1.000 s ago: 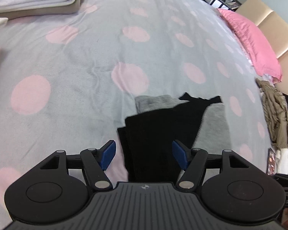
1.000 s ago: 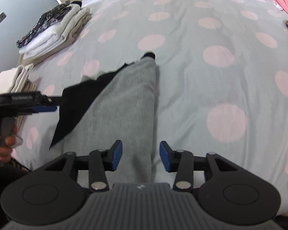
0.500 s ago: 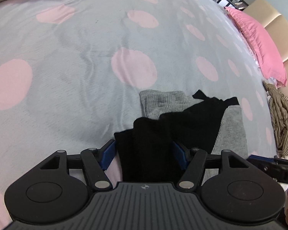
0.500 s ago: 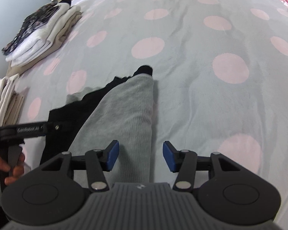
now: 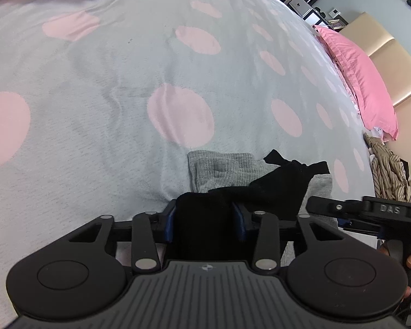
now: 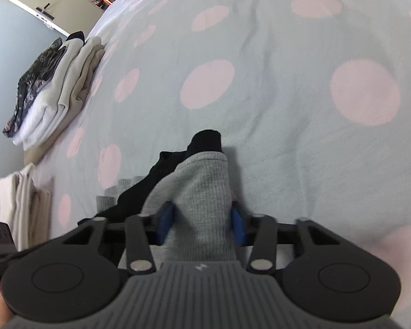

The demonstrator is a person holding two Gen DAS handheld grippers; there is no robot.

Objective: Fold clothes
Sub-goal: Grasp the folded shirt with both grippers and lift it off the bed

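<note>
Left tool [image 5: 205, 223] has its jaws closing around the near end of the black layer [image 5: 276, 189], and the blue pads look like they're right up against a bunched hump of that fabric. Right tool [image 6: 201, 226] is doing the same on the grey ribbed layer [image 6: 202, 192], jaws closing, cloth filling the gap between the pads. So you've basically got both near corners of the garment pinched, one per tool.

The garment itself lies on the dotted bedspread [image 5: 101, 104] right at the near edge, grey underneath and black draped diagonally over it, with a black tip poking out past the grey at the far end. The already folded pile [image 6: 54, 90] sits well apart at the side of the bed.

Stuff I'd watch from here:

- your two tools are on different layers. If you lift and carry forward, the black could slide off the grey and you end up with a skewed fold instead of a clean one
- the left grip looks like a wad, not a flat edge. A wad can slip out partway through the lift, or it might include only the top layer, can't tell from here
- the bedspread is soft and fuzzy, so a pad sitting low could nip it and drag it along
- the tools sit near each other, so the middle may sag if you pull up unevenly
</note>
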